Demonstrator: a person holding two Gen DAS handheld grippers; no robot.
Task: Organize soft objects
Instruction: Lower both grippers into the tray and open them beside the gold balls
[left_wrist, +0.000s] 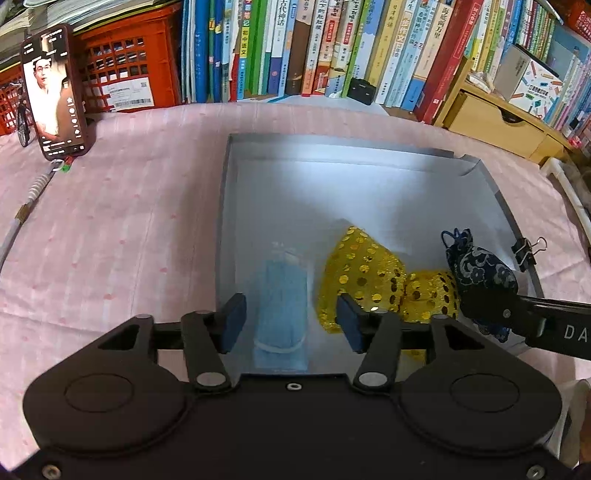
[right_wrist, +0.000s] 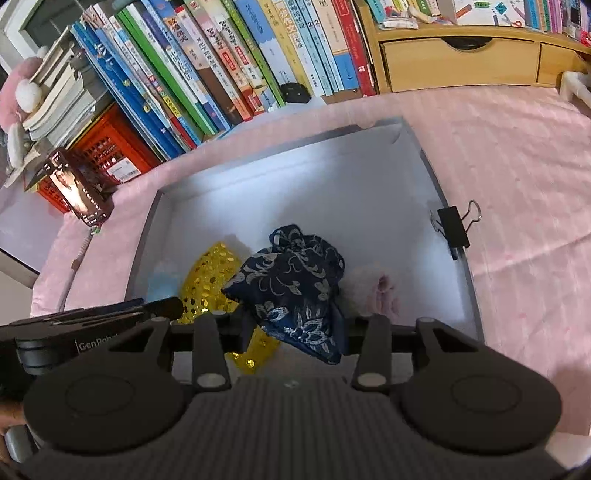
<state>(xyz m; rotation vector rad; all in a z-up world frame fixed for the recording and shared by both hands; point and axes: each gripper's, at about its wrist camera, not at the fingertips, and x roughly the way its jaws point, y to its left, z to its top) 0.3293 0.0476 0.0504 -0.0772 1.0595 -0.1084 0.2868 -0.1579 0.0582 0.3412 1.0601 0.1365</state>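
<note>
Grey shallow cardboard tray (left_wrist: 388, 155) sat on a pink tablecloth (left_wrist: 110, 240), w/ a row of upright books (left_wrist: 295, 48) behind it. Left gripper (left_wrist: 290, 319) hovered over the tray's near-left corner, jaws released and apart, nothing pinched; a folded pale-blue face mask (left_wrist: 282, 295) lay flat directly below and between its blue pads (left_wrist: 232, 321), long axis running away from the gripper, roughly in line w/ the fingers. Right gripper (right_wrist: 295, 332) was clenched on a dark navy brocade drawstring pouch w/ silver floral pattern (right_wrist: 295, 280), holding it just above the tray floor, approx. over the tray's near middle. Beside the mask, toward the right, lay a yellow sequinned fabric piece (left_wrist: 369, 273), partly under the pouch; a pale pink fluffy item (right_wrist: 373, 291) sat just right of the pouch. Judged next move: pouch goes down between the sequinned piece and the fluffy one; right hand is the nearer, already above that spot. Count: 1 mask, 1 sequinned piece, 1 pouch, 1 fluffy item, 1 black binder clip (right_wrist: 456, 225) on the tray's right wall.
</note>
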